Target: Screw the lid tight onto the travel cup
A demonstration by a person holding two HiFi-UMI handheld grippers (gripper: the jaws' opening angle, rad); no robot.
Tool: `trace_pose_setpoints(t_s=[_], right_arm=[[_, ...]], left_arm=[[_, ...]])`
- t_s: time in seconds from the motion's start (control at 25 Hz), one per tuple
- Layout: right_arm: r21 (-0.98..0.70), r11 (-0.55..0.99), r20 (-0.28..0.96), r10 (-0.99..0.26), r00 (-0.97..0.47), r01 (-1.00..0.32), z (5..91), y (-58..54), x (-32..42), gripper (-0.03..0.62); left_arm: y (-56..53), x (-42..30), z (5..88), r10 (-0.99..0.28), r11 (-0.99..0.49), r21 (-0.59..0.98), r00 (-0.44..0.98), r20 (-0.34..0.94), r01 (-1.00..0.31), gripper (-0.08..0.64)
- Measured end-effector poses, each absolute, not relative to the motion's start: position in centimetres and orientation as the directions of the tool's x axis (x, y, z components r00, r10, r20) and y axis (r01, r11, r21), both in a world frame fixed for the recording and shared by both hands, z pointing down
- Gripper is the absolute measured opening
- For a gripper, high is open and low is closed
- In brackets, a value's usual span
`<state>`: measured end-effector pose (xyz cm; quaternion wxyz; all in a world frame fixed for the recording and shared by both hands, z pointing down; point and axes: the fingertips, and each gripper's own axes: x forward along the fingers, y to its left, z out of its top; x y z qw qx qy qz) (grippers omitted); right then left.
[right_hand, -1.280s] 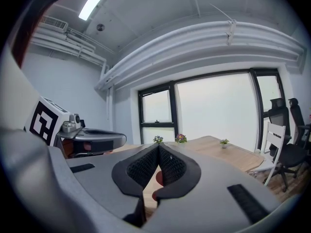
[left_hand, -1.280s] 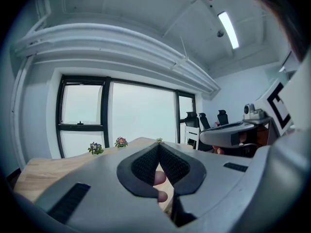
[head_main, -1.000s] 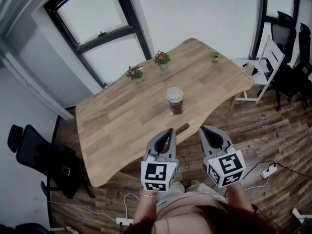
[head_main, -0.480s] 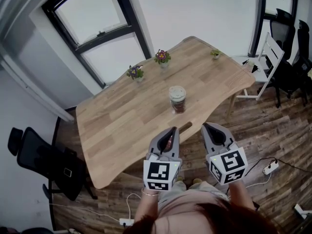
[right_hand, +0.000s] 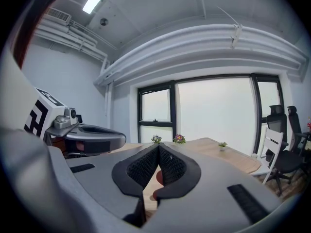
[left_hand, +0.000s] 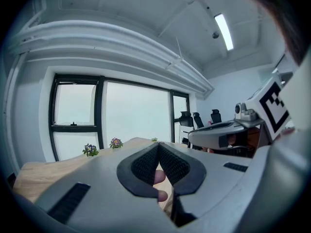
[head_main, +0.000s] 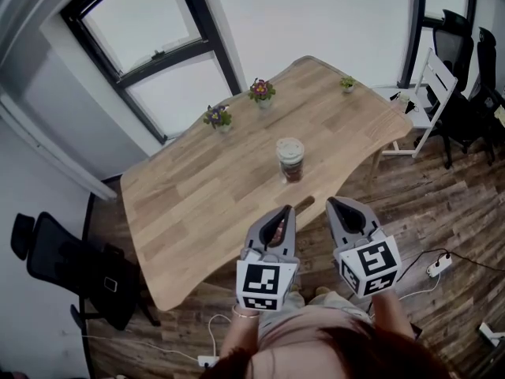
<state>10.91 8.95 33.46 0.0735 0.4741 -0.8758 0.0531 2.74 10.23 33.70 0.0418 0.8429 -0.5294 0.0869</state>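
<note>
The travel cup (head_main: 290,159) stands upright near the middle of the wooden table (head_main: 197,196), a brownish body with a pale lid on top. Both grippers hover in front of the table's near edge, short of the cup and apart from it. My left gripper (head_main: 285,210) is shut with nothing in it, its dark pads (left_hand: 146,165) meeting at the tip (left_hand: 158,144). My right gripper (head_main: 334,203) is shut and holds nothing either (right_hand: 159,146). In both gripper views the jaws hide the cup almost wholly.
Three small potted plants (head_main: 218,118) (head_main: 261,91) (head_main: 347,82) stand along the table's far edge. A white chair (head_main: 430,105) is at the right end, a black office chair (head_main: 71,263) at the left. Cables and a power strip (head_main: 436,267) lie on the wood floor.
The head view has shifted a little, so the cup sits slightly further right and up in the picture. Both grippers stay shut and almost still.
</note>
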Motion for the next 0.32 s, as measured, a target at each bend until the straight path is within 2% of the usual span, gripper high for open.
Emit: trace_pose_setpoints(t_s=[0.32], right_arm=[[-0.015, 0.538, 0.181, -0.827, -0.531, -0.843, 33.49, 8.7, 9.98, -0.002]], left_arm=[[9.69, 2.08, 33.6, -0.879, -0.45, -0.014, 0.44, 0.181, -0.893, 0.002]])
